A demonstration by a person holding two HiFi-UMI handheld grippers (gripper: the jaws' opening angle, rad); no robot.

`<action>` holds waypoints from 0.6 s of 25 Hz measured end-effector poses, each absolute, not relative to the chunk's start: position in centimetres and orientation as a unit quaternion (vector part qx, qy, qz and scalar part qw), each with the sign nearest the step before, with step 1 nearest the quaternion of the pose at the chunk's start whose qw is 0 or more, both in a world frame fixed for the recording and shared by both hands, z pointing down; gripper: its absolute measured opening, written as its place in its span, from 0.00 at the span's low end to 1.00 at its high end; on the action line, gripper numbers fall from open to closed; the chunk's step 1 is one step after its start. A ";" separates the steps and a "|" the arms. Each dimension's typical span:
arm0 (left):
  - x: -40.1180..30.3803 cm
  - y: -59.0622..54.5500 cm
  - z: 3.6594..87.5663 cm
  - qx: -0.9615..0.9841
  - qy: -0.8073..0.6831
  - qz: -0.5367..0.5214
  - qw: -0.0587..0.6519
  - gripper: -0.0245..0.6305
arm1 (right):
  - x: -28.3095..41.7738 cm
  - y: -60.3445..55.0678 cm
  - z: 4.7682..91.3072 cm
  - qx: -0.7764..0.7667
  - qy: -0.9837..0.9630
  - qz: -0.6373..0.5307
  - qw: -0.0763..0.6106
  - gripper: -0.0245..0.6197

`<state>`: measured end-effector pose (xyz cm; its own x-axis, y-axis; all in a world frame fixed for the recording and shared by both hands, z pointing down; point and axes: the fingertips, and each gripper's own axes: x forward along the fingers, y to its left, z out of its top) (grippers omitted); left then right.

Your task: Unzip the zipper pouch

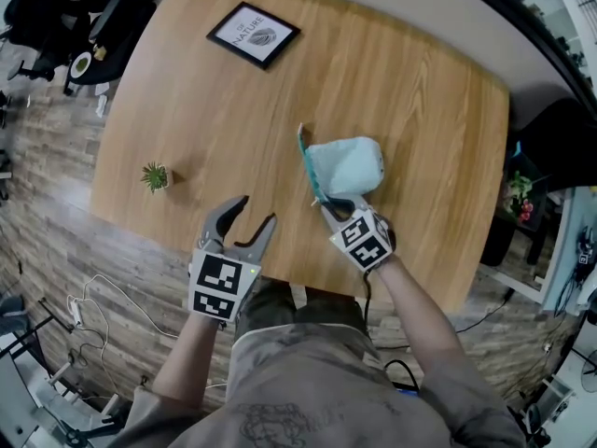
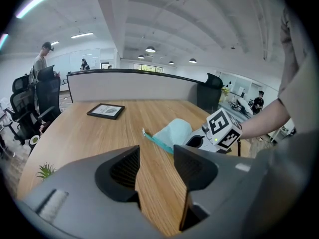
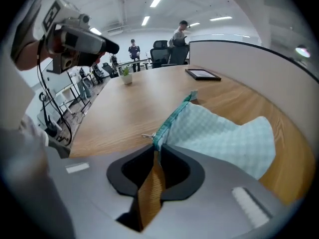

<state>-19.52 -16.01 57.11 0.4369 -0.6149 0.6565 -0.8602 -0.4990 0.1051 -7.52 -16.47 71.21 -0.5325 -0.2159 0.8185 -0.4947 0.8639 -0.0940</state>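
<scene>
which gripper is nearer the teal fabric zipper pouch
Right. The right gripper grips the teal fabric zipper pouch at its near end; the left gripper is open, apart to its left.

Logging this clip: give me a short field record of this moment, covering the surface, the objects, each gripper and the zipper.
Surface: wooden table
Objects: zipper pouch, light teal; framed picture; small plant
Left gripper: fingers open, nothing between them, apart from the pouch
Right gripper: fingers shut on the pouch's near end, beside the zipper pull
Zipper: appears closed along its length
Task status: unzipping not yet begun
</scene>
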 end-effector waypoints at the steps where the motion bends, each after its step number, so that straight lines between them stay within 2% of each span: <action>1: -19.6 -16.0 56.9 0.819 -0.451 0.278 0.218 0.37 | -7.6 -16.7 70.7 0.214 -0.864 0.179 0.420 0.12; 7: -20.3 -16.1 54.4 0.822 -0.463 0.257 0.207 0.35 | -7.4 -18.4 63.8 0.264 -0.873 0.309 0.271 0.12; 15: -20.1 -17.5 48.7 0.840 -0.464 0.232 0.157 0.35 | -6.7 -19.0 53.2 0.271 -0.878 0.362 0.154 0.12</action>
<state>-20.12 -17.53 48.75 0.4611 -0.7073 0.5359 -0.8531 -0.5195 0.0484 -6.74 -19.02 53.16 -0.8059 -0.3646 0.4665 -0.5874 0.5906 -0.5533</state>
